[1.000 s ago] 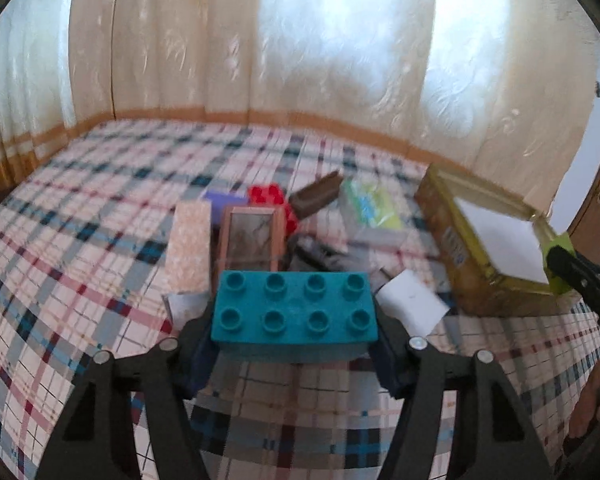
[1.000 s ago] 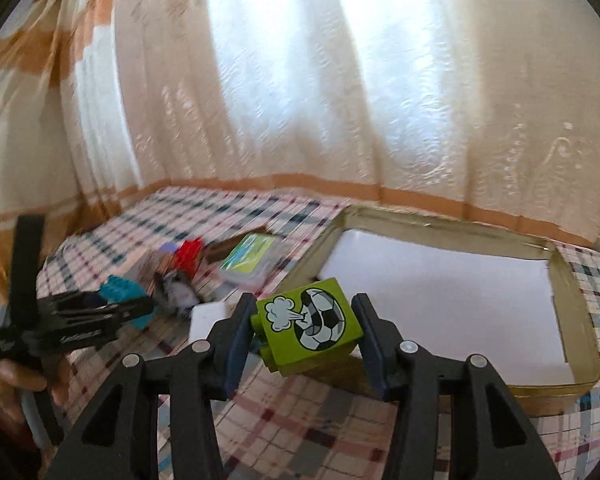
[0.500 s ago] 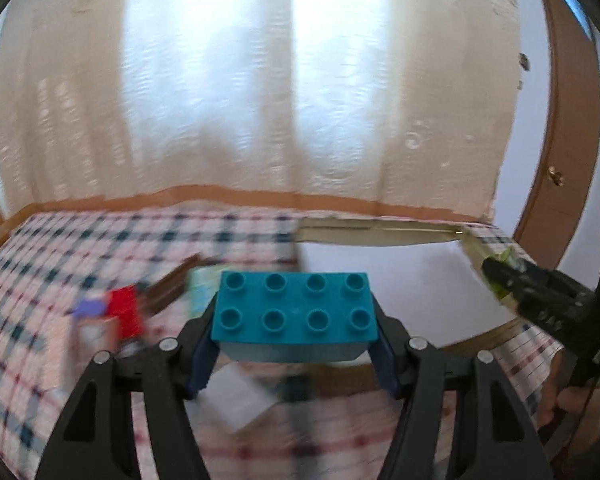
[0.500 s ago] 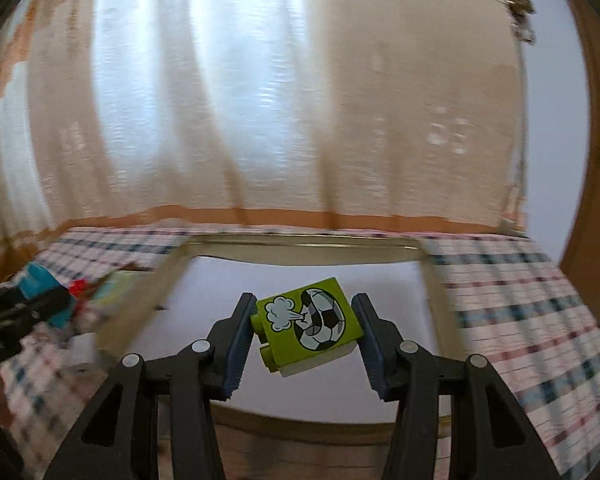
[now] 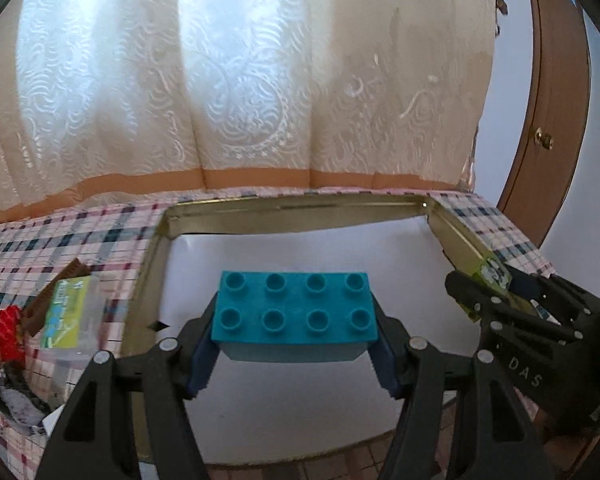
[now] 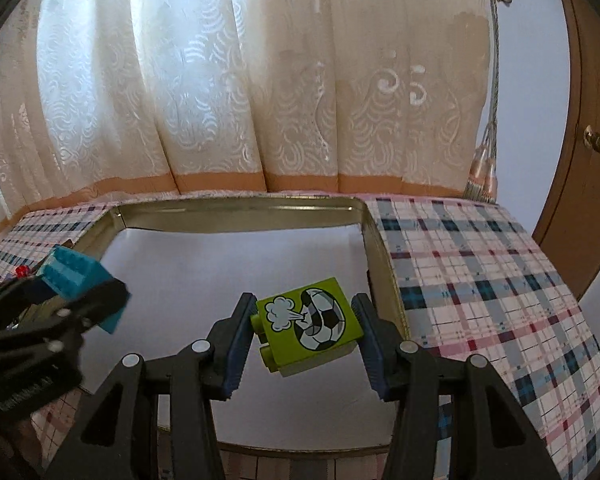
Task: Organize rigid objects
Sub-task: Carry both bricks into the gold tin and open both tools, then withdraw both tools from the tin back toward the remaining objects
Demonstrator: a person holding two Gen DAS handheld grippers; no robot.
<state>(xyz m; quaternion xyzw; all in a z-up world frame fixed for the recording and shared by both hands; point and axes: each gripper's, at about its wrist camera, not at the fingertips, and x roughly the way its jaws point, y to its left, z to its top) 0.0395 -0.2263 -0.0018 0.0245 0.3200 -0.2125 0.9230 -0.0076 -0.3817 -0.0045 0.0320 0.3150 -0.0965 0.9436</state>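
My left gripper (image 5: 294, 350) is shut on a teal studded brick (image 5: 294, 312), held above the white floor of a gold tin box (image 5: 292, 210). In the right wrist view my right gripper (image 6: 306, 338) is shut on a lime-green brick (image 6: 308, 330) printed with a football, tilted, also above the gold tin box (image 6: 236, 208), near its right wall. Each gripper shows in the other's view: the right gripper (image 5: 480, 280) at the right edge with the green brick (image 5: 492, 272), the left gripper (image 6: 76, 288) at the left edge with the teal brick (image 6: 74, 270).
A heap of other items lies on the plaid cloth (image 5: 60, 232) left of the box: a clear pack with green print (image 5: 66, 310), a brown piece (image 5: 58, 288), a red brick (image 5: 8, 330). A lace curtain (image 5: 240, 80) hangs behind and a wooden door (image 5: 552, 100) stands at the right.
Both grippers have swung from the heap side to over the tin box, still carrying their bricks. The heap has slid to the left edge of the left wrist view.
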